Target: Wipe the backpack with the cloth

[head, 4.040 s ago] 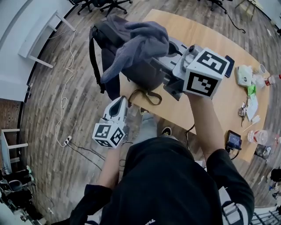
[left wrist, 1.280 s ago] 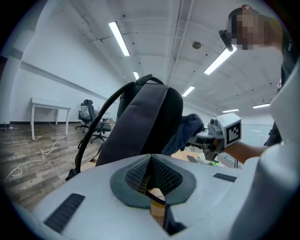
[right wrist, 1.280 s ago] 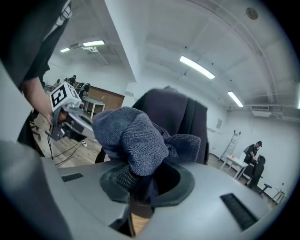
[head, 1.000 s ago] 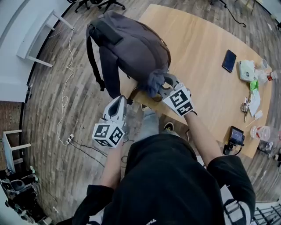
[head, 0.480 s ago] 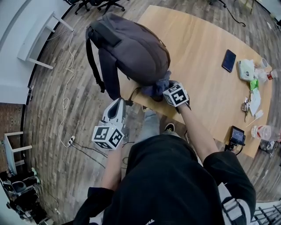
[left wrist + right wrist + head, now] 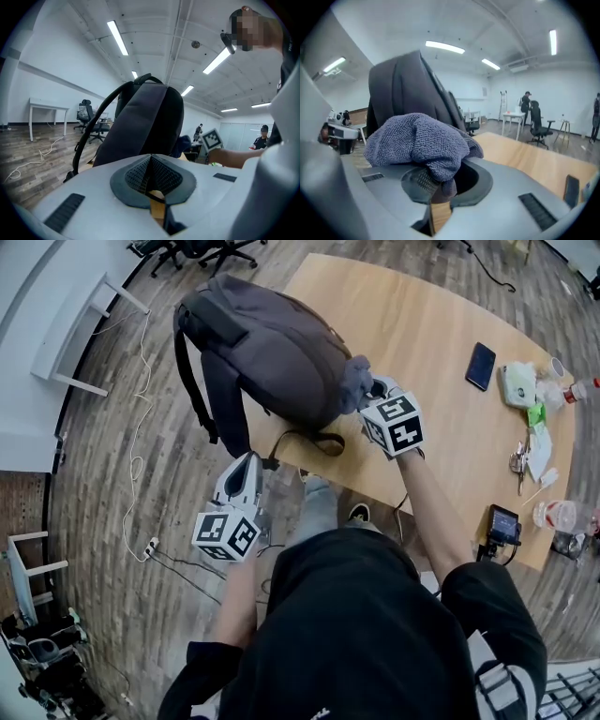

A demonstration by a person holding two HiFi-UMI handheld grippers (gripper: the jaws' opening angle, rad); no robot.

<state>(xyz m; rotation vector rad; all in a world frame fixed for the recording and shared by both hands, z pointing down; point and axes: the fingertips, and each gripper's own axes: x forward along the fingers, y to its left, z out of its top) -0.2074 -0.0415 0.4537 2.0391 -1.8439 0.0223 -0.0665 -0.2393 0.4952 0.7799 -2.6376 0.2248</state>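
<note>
A dark grey backpack [image 6: 272, 343] stands on the near left corner of the wooden table [image 6: 441, 306], its straps hanging over the edge. My right gripper [image 6: 372, 390] is shut on a bunched grey-blue cloth [image 6: 356, 379], which presses against the backpack's right side. In the right gripper view the cloth [image 6: 419, 143] bulges out of the jaws in front of the backpack [image 6: 408, 89]. My left gripper [image 6: 251, 463] hangs below the table edge, shut and empty. Its own view faces the backpack [image 6: 145, 122].
A dark phone [image 6: 481, 365] lies on the table's right half. Further right are a small white box [image 6: 518, 385], keys and bottles. Office chairs [image 6: 202, 249] stand beyond the backpack, and a cable [image 6: 141, 456] trails over the wood floor at left.
The right gripper has carried the cloth from the backpack's near bottom edge to the right and up along its side. The left gripper has stayed put.
</note>
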